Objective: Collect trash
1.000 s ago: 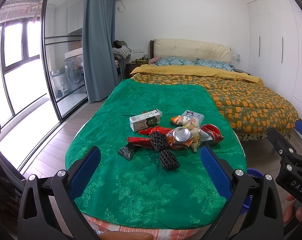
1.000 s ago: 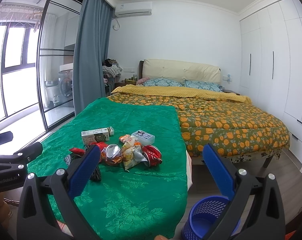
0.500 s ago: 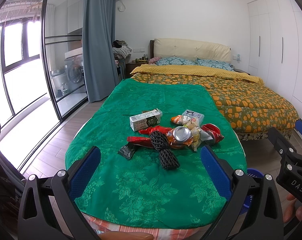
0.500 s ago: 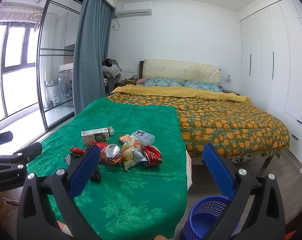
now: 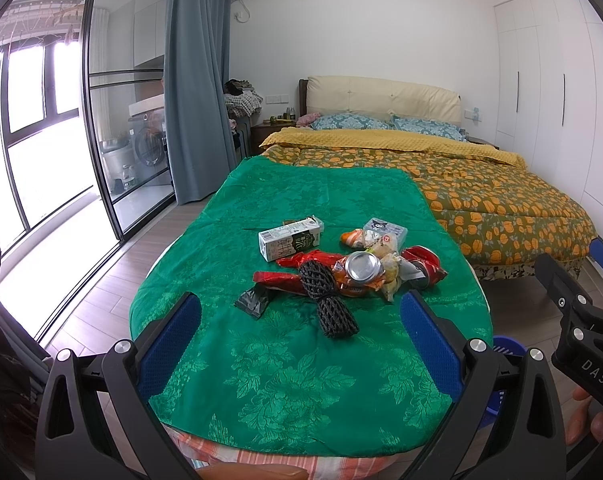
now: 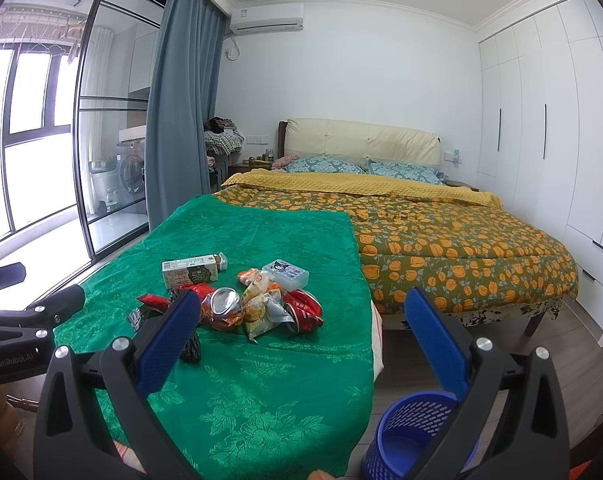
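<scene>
A pile of trash lies mid-table on the green cloth (image 5: 293, 376): a milk carton (image 5: 291, 239), a black foam net (image 5: 327, 299), red wrappers (image 5: 315, 259), a silver-topped can (image 5: 363, 266), a crushed red can (image 6: 303, 310) and snack packets (image 6: 257, 300). My left gripper (image 5: 301, 334) is open and empty, held short of the pile. My right gripper (image 6: 301, 330) is open and empty, to the right of the table's near end. A blue mesh bin (image 6: 415, 432) stands on the floor below the right gripper; its rim also shows in the left wrist view (image 5: 507, 346).
A bed with an orange-patterned quilt (image 6: 461, 240) stands behind and right of the table. Glass sliding doors (image 5: 113, 140) and a grey curtain (image 5: 197, 100) are on the left. White wardrobes (image 6: 561, 140) line the right wall.
</scene>
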Demonstrator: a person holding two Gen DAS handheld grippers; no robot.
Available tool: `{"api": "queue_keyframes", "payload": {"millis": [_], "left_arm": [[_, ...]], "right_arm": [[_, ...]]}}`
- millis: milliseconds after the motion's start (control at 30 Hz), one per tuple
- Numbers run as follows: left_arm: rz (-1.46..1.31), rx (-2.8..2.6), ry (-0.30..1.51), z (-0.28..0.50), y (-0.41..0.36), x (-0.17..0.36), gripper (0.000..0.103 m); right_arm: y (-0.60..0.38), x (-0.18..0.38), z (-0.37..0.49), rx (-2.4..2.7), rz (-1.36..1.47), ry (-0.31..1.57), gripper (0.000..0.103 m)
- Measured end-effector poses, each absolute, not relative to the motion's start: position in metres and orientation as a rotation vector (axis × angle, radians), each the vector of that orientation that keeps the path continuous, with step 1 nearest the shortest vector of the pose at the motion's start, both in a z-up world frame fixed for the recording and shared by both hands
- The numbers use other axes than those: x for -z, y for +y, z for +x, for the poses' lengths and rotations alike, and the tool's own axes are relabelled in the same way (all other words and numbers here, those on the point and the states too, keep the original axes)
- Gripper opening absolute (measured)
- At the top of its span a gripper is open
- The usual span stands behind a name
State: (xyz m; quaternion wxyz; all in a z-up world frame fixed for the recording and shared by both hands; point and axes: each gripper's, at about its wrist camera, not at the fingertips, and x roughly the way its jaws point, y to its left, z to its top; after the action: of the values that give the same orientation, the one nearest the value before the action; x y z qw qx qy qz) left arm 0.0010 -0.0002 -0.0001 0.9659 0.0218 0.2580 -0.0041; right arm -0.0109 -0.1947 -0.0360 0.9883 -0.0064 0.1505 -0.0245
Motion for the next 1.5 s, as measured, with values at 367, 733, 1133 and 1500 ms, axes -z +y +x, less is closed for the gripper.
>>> {"api": "queue_keyframes", "payload": {"millis": [367, 733, 1133, 1500], "left_arm": [[0.044, 0.008, 0.523, 0.001, 0.000, 0.000, 0.099], [0.046, 0.005, 0.527, 0.000, 0.021, 0.014, 0.099], [0.059, 0.012, 0.559, 0.006, 0.012, 0.032, 0.099], [0.069, 0.054, 0.624, 0.029, 0.009, 0.052, 0.099]], "right_arm": [[-0.195, 0.036, -0.011, 0.049, -0.013, 0.303, 0.098], [-0.198, 0.037, -0.012, 0.054, -0.016, 0.303, 0.098], [-0.208, 0.048, 0.008, 0.041, -0.017, 0.338, 0.098], [-0.214, 0.067, 0.025, 0.030, -0.058, 0.356, 0.098]]}}
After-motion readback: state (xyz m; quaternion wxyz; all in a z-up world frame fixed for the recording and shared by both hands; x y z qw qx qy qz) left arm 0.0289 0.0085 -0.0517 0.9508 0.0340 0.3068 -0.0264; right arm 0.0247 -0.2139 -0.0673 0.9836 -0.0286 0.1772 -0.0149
